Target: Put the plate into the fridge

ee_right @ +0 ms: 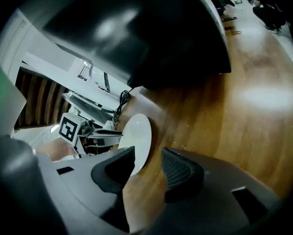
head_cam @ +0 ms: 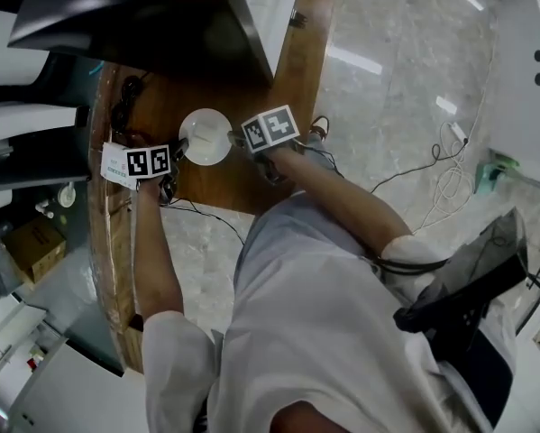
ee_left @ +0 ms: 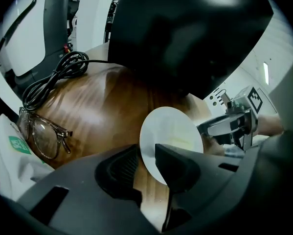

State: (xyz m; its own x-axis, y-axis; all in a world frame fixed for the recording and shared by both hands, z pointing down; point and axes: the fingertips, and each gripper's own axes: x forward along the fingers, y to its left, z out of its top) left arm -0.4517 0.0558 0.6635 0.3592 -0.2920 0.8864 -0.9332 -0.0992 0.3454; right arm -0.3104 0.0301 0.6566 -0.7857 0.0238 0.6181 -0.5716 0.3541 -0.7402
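Two handheld grippers meet from opposite sides at one small round white plate (head_cam: pixel 205 136) (ee_left: pixel 170 131) (ee_right: pixel 139 138). The left gripper (head_cam: pixel 181 145) (ee_left: pixel 145 165) has its dark jaws a little apart, with the plate's left rim sitting in the narrow gap and wood showing through below it. The right gripper (head_cam: pixel 236 139) (ee_right: pixel 148 168) holds its jaws wider apart; the plate's right rim lies just by the inner jaw, not pinched.

The plate lies flat on the brown wooden table (head_cam: pixel 224 183), about midway between the near edge and a large glossy black box-shaped appliance (head_cam: pixel 143 16) that covers the far side. Towards the table's left edge lie clear-framed spectacles (ee_left: pixel 43 131), and beyond them, nearer the far left corner, a coiled black cable (ee_left: pixel 58 77) (head_cam: pixel 125 102).
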